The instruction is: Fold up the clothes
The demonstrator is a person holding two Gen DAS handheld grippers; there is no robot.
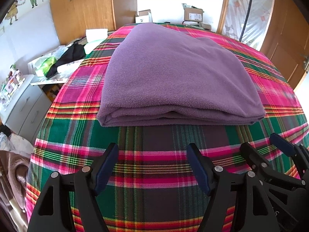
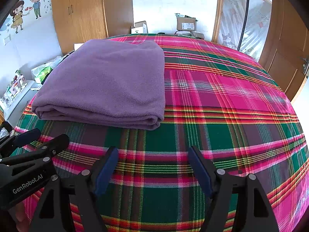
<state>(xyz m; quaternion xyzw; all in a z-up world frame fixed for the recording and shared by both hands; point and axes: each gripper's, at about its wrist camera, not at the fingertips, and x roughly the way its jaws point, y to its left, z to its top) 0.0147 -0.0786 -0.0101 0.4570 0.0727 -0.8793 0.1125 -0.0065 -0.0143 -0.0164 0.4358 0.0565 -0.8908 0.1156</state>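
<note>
1. Left wrist view: a purple fleece cloth [image 1: 179, 77] lies in a thick layered rectangle on the plaid bedspread [image 1: 154, 154], its stacked edges facing the left gripper [image 1: 152, 166], whose jaws stand wide and hold nothing; the right gripper [image 1: 270, 145] sits just beside it at lower right, likewise empty. The folding looks well along, perhaps one more halving or a tidy-up to go. A next move would call for pinching the near layers together without letting them slide apart

2. Right wrist view: the right gripper [image 2: 152, 166] hovers over bare bedspread [image 2: 222, 106] with jaws wide apart, the cloth [image 2: 104, 83] ahead and to its left, its right edge straight. The left gripper [image 2: 40, 137] shows at lower left, open. Nothing lies between the grippers and the cloth. Beyond the bed stand a wardrobe [image 2: 81, 13], cardboard boxes [image 2: 186, 24], a cluttered white dresser [image 2: 17, 98] and a door [image 2: 285, 58], all well apart from the work
</note>
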